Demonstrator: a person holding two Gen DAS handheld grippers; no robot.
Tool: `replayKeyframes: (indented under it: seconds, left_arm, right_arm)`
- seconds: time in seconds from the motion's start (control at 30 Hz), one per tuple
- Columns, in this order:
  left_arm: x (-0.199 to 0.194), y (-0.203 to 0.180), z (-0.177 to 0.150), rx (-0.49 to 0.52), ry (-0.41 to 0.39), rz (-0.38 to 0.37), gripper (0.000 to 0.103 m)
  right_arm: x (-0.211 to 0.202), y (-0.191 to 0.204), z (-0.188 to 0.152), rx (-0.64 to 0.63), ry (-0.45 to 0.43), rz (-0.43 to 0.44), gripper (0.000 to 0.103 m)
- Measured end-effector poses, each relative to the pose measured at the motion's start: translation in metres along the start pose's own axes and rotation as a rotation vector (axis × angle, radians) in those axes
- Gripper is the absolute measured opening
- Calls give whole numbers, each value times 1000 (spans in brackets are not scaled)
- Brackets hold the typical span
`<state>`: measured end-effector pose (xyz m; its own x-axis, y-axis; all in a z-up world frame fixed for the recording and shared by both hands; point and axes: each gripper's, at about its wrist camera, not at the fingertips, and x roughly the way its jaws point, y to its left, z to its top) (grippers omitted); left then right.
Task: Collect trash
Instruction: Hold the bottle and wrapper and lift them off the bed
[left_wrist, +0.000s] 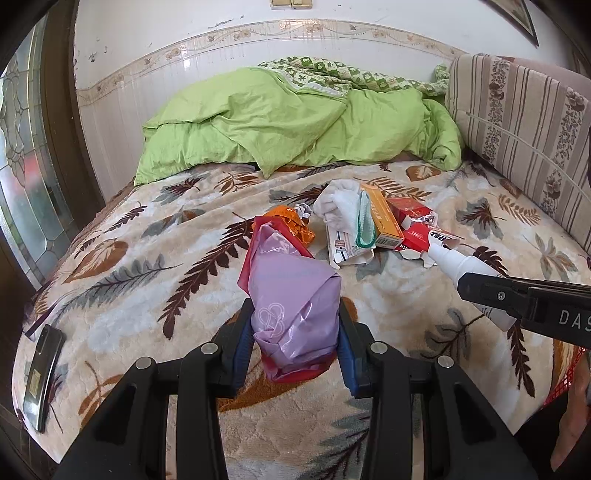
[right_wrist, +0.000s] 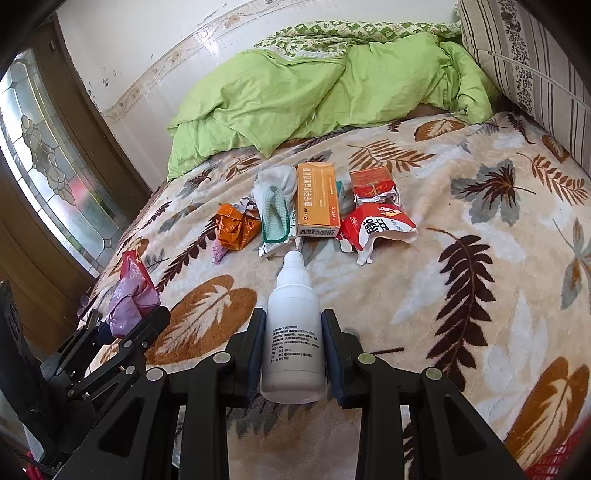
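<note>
Left tongs (left_wrist: 295, 332) pinching crumpled purple bag (left_wrist: 291, 299); right tongs (right_wrist: 293, 350) pinching capped white bottle (right_wrist: 293, 332).

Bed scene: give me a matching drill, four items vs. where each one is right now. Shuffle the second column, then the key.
Items
1. white bottle
2. purple bag
3. orange box
4. phone

Places
A. flat near the bed's left edge, apart from the pile
B. between the left gripper's pads
C. lying in the trash pile on the blanket
D. between the right gripper's pads

Pairs: 1-D, 2-B, 3-C, 4-A
</note>
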<state>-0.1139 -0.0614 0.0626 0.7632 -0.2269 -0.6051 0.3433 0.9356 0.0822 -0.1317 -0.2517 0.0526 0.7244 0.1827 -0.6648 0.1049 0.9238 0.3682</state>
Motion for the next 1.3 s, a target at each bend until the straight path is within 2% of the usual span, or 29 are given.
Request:
replayKeyframes:
  seconds: [0.93, 1.3]
  left_arm:
    - [-2, -1, 0, -1, -5, -2, 39]
    - [-9, -14, 7, 23, -23, -29, 39]
  right_arm:
    - [-4, 5, 0, -20, -15, 5, 32]
    - [-32, -8, -4, 15, -71, -12, 32]
